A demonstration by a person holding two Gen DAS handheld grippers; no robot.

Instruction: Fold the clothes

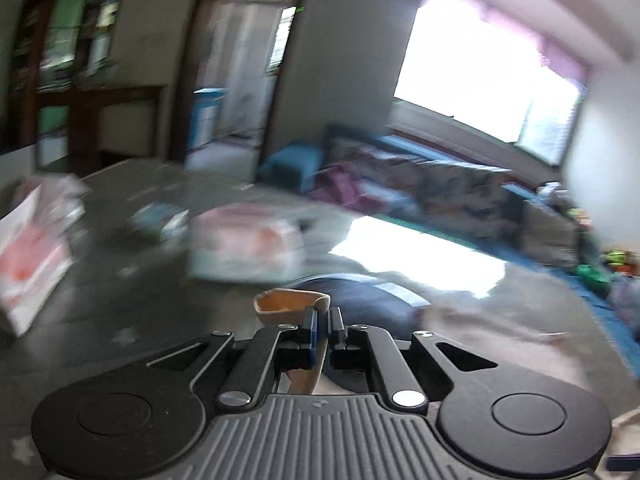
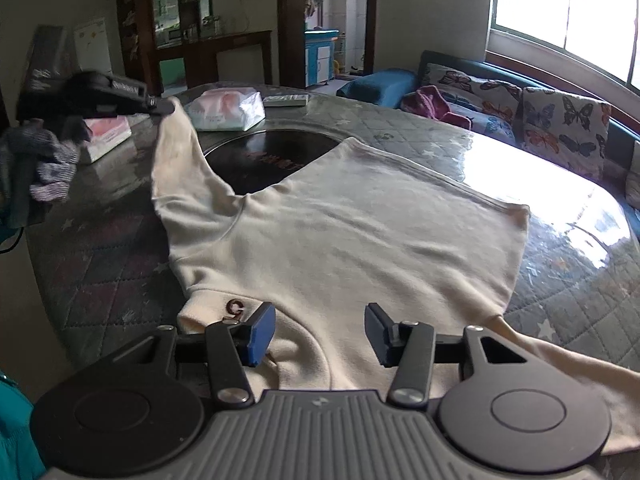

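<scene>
- I have the left gripper (image 1: 323, 322) clamped on the cuff of the cream sweatshirt's (image 2: 340, 232) sleeve (image 2: 176, 160), lifted off the round table (image 2: 100, 272).
- To fold it well, I judge I should carry that sleeve across the chest in one smooth arc, keeping it taut so it lands flat.
- My right gripper (image 2: 320, 334) hovers with its jaws apart and nothing between them, just above the neckline; I could press there to stop the body sliding.
- The sweatshirt lies spread flat ahead of the right gripper, hem towards the far side, beside the tissue pack (image 2: 226, 110).
</scene>
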